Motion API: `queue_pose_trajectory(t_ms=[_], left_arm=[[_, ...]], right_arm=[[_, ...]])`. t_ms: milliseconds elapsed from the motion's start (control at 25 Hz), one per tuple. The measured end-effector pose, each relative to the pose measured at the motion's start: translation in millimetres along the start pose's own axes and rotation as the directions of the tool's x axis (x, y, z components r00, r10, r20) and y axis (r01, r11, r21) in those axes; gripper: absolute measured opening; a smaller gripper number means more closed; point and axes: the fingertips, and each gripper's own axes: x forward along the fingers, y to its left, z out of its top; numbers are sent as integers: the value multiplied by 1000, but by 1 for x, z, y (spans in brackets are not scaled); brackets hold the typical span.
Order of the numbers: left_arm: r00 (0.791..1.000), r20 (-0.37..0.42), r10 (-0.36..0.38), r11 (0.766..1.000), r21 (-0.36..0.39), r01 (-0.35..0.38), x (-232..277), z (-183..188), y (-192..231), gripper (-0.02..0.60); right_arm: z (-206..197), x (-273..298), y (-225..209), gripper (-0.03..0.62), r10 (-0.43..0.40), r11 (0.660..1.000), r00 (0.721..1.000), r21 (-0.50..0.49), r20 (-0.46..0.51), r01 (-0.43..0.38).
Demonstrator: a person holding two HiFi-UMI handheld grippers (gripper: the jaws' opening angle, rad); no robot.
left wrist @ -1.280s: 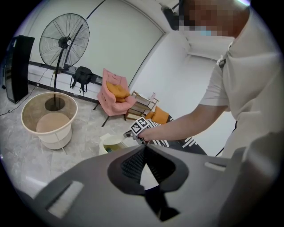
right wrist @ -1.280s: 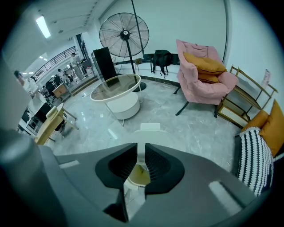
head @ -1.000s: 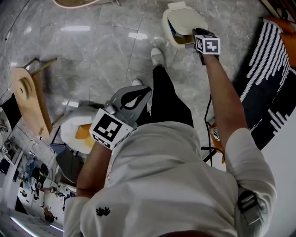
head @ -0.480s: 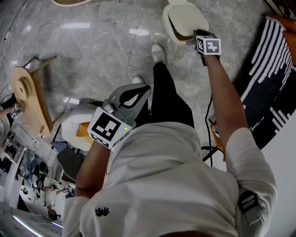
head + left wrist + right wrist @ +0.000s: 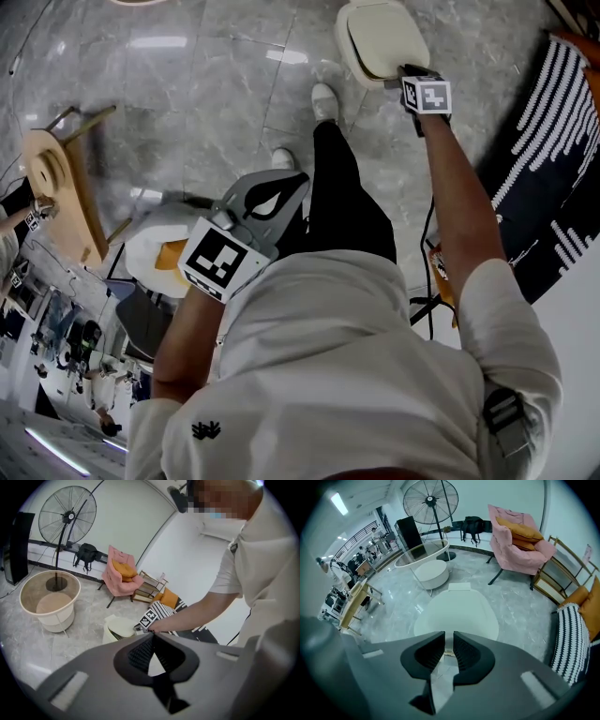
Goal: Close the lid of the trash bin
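Observation:
The cream trash bin [image 5: 349, 49] stands on the marble floor ahead of the person's feet. Its lid [image 5: 382, 36] lies flat over it, also seen as a pale oval [image 5: 457, 611] in the right gripper view. My right gripper [image 5: 401, 73] reaches out at arm's length to the lid's near edge. Its jaws [image 5: 449, 638] stand almost together with the lid's thin front lip between them. My left gripper [image 5: 292, 183] is held back by the person's waist, far from the bin [image 5: 117, 629]. Its jaws [image 5: 153, 635] meet at the tips and hold nothing.
A striped rug [image 5: 553, 159] lies right of the bin. A wooden stool [image 5: 61, 197] and a white round table [image 5: 155, 267] stand at the left. A pink armchair [image 5: 518, 545], a floor fan [image 5: 431, 501] and a round tub [image 5: 49, 599] stand beyond the bin.
The lid has dropped from partly raised, with the bin's inside showing, to flat on the bin. My right gripper followed its front edge down. The left gripper stayed put.

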Motion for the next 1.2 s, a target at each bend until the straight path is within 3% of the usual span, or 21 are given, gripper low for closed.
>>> queue_pose_trajectory(t_ms=[320, 720, 880, 1200], left_arm=[[1000, -21, 9, 999, -35, -9, 12, -3, 5, 57], [1000, -6, 0, 1000, -23, 0, 28, -8, 15, 57], [999, -43, 4, 998, -65, -7, 33, -9, 17, 57], [998, -56, -1, 997, -77, -3, 43, -9, 26, 57]], right_arm=[[-17, 21, -6, 52, 16, 1000, 999, 2, -43, -16], [-33, 46, -7, 52, 36, 999, 995, -11, -93, -38], [-41, 55, -8, 52, 40, 999, 993, -10, -108, -41], [-52, 73, -12, 51, 40, 999, 989, -12, -140, -42]])
